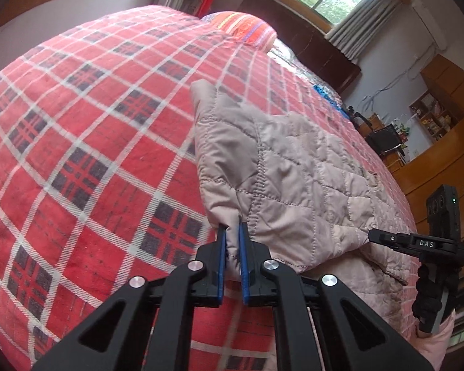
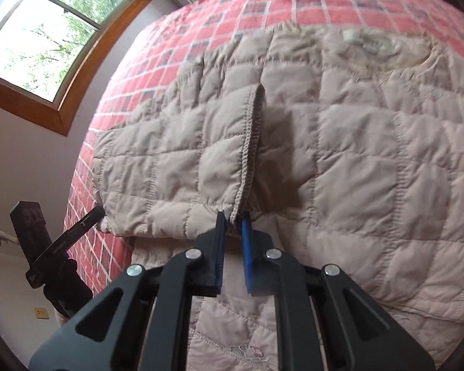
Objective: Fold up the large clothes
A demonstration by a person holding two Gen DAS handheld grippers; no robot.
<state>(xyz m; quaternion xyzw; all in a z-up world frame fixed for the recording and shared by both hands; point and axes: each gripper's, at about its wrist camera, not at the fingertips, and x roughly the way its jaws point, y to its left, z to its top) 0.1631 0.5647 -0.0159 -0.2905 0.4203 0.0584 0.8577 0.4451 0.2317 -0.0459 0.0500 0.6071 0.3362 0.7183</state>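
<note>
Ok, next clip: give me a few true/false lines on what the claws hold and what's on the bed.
1. The left claw is shut on the jacket. True.
2. The right claw hangs open, clear of the jacket. False: it pinches the jacket's edge by a stitched hem.
3. The jacket lies on a plain blue sheet. False: it lies on a red plaid blanket.
4. The jacket is quilted and beige-pink. True.
5. A striped pillow sits at the far end of the bed. True.
6. The jacket is already folded into a small square. False: it is spread wide, with one flap lifted.
</note>
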